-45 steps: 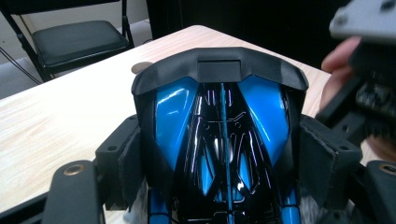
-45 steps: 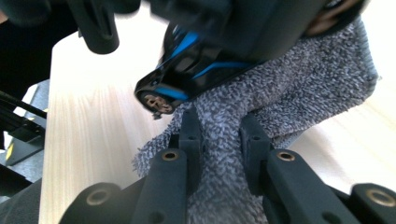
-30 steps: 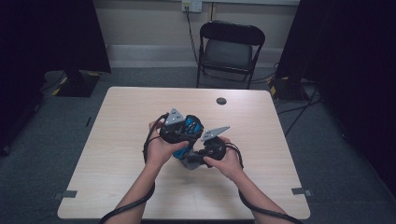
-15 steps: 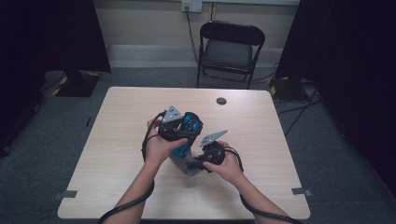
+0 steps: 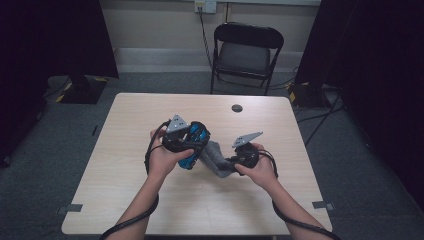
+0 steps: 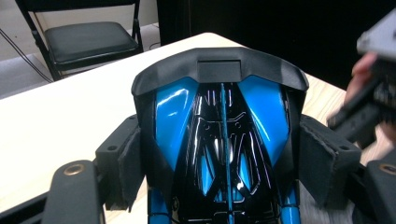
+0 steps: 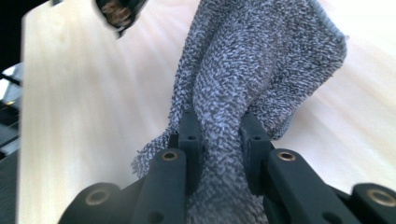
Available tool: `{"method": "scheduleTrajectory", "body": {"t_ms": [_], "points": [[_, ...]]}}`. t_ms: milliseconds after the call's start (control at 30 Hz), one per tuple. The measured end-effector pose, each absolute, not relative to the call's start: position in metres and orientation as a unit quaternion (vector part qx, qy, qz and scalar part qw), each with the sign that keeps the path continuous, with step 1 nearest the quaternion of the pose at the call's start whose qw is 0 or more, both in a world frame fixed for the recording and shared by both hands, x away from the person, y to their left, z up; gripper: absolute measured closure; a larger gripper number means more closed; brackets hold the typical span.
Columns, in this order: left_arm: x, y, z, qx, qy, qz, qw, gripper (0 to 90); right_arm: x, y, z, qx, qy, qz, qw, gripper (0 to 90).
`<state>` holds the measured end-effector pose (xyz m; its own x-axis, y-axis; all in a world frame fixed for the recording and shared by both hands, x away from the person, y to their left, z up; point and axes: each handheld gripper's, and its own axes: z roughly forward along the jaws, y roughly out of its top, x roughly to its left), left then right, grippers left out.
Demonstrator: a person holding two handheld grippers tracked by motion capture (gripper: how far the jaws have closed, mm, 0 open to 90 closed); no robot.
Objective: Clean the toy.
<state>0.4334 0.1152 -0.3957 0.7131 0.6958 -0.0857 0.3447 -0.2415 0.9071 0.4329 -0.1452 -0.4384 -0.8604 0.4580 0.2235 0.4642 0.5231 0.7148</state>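
Black folding chair [image 5: 248, 54] is standing behind the light wood table [image 5: 125, 150]. Small dark round object [image 5: 237, 108], possibly a cap, is lying near the table's far edge. Wall outlet [image 5: 205, 6] is feeding a cable.

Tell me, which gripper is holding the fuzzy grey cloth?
The right gripper, pinching the grey cloth. The left gripper clamps a shiny blue-and-black toy car.

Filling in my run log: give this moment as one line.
left tool: shut on blue-black object | right tool: shut on grey cloth | over table
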Motion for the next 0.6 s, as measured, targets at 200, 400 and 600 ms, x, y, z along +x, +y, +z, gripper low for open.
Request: {"method": "scheduleTrajectory", "body": {"t_ms": [200, 400, 600], "points": [[0.431, 0.118, -0.404, 0.773, 0.342, 0.167, 0.508, 25.5, 0.441, -0.162, -0.433, -0.281, -0.867, -0.411, -0.009, 75.2], [0.429, 0.119, -0.409, 0.775, 0.341, 0.163, 0.506, 25.5, 0.447, -0.173, -0.425, -0.298, -0.856, -0.421, -0.018, 75.1], [0.426, 0.116, -0.415, 0.781, 0.338, 0.157, 0.502, 25.5, 0.451, -0.179, -0.413, -0.3, -0.851, -0.431, -0.027, 75.1]]}}
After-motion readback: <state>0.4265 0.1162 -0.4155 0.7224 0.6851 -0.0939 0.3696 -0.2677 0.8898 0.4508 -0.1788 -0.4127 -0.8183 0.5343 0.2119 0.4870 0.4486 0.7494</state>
